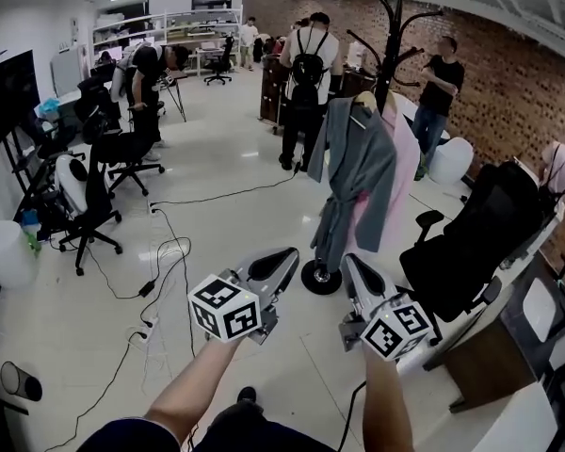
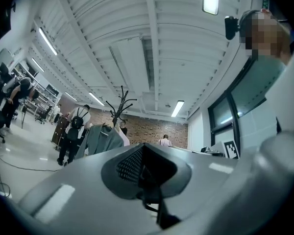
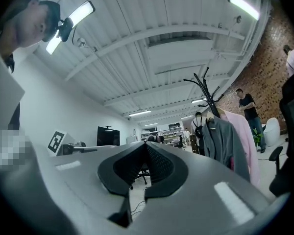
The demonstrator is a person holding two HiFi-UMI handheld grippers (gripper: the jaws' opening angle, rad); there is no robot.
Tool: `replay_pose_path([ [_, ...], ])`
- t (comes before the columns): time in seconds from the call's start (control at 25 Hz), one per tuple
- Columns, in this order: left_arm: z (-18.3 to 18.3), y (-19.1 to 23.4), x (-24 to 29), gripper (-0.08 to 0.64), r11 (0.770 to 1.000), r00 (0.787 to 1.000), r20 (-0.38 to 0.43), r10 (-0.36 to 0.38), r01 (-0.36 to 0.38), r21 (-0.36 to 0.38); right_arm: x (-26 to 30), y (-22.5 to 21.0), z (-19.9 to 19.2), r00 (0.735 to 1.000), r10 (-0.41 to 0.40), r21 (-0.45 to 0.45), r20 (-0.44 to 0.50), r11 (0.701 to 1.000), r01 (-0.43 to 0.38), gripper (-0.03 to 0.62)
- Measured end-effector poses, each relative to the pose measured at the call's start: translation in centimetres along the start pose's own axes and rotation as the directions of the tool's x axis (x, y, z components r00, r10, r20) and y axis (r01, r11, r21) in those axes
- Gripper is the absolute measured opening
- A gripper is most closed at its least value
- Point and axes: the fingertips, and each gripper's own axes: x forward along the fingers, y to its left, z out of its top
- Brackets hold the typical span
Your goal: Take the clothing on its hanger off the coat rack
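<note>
A black coat rack stands on the floor ahead, a little to the right. A grey jacket hangs from it on a wooden hanger, with a pink garment behind it. In the right gripper view the grey jacket and the rack are at the right. My left gripper and right gripper are side by side, well short of the rack, both shut with nothing between the jaws. The left gripper view shows the jacket far off.
A black office chair and a desk stand at the right, close to the rack's round base. Cables trail over the white floor at the left, beside more chairs. Several people stand behind the rack.
</note>
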Motion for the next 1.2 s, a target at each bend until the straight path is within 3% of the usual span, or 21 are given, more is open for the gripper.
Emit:
replay_pose_path([
  [0.56,1.7,10.6,11.2,0.012,0.992,0.991,-0.035,-0.13,0.129,-0.012,10.4,-10.2,1.2,0.99,-0.138,-0.049,0.015,0.989,0.139,0.002],
  [1.2,-0.4,17.4,26.3,0.012,0.995,0.995,-0.041,-0.095,0.095,0.001,16.4,-25.1,3.4,0.994,-0.11,-0.122,0.021,0.986,0.112,0.002],
])
